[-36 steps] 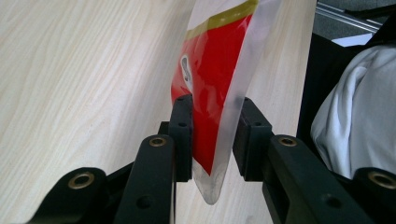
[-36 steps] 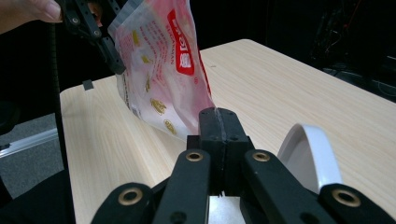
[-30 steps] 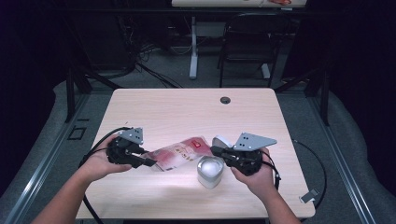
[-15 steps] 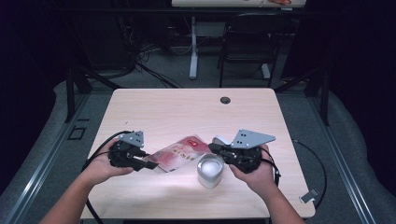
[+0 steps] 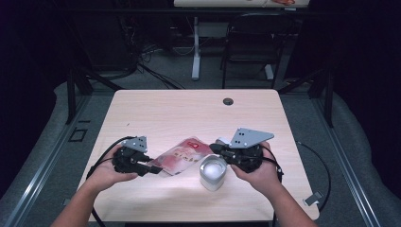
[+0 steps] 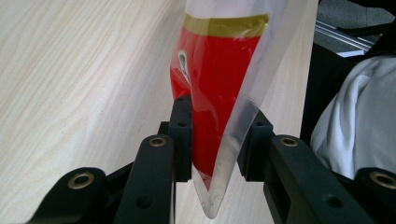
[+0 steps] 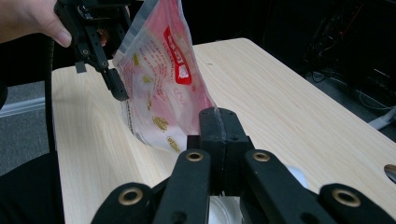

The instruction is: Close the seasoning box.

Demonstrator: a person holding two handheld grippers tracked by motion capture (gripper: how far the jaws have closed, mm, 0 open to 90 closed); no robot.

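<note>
- One red-and-clear packet (image 5: pixel 182 156) (printed, held up between both tools)
- One white cup (image 5: pixel 212 172), near the surface's (image 5: pixel 189 113) front edge
- Two grippers: left gripper (image 5: pixel 152 169), right gripper (image 5: pixel 216 147)
- One dark hole (image 5: pixel 228 101) by the far edge

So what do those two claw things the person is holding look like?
Both are black. The left gripper and right gripper each carry a grey three-cornered plate on top and trail a black cable. Up close, the black arms behind the jaws have round brass-coloured rivets. The person's forearms are bare.
</note>
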